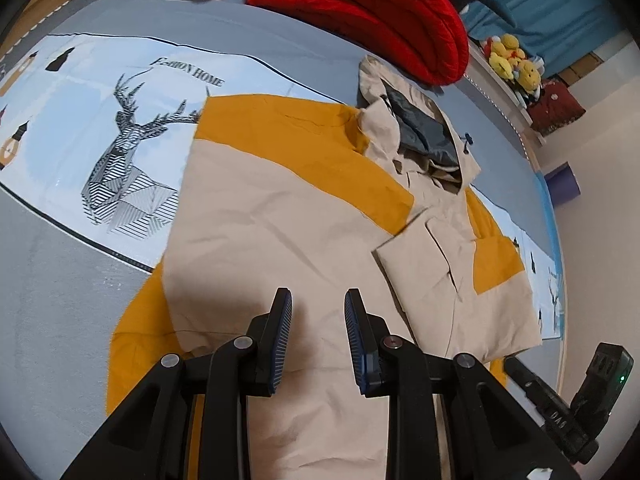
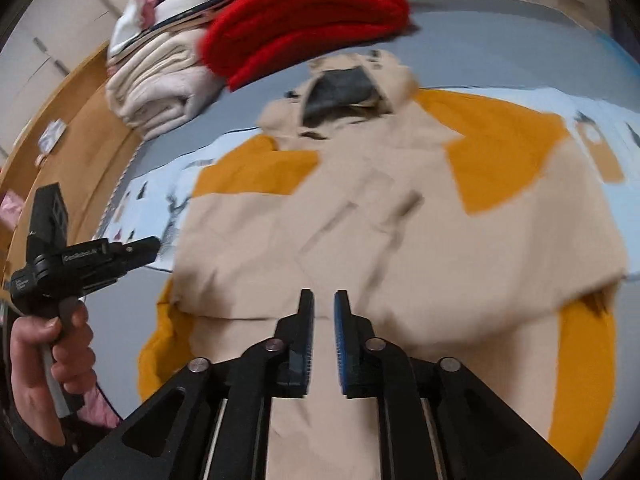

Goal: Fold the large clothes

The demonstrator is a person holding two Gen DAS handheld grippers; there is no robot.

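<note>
Left wrist view: the left gripper [image 1: 318, 300] hangs over the beige-and-mustard hooded jacket [image 1: 280, 208], fingers parted, nothing between them. The jacket lies flat on the bed [image 1: 60, 280], one sleeve folded across the front, hood toward the red sweater [image 1: 372, 12]. Right wrist view: the right gripper [image 2: 324, 300] is released, a narrow gap, gripping nothing. Both sides appear folded inward; the lengthwise fold likely remains. The folded cream blanket [image 2: 156, 92] sits beyond.

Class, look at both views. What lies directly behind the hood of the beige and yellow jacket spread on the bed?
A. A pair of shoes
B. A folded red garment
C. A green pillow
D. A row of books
B: a folded red garment lies just beyond the hood of the jacket.
</note>
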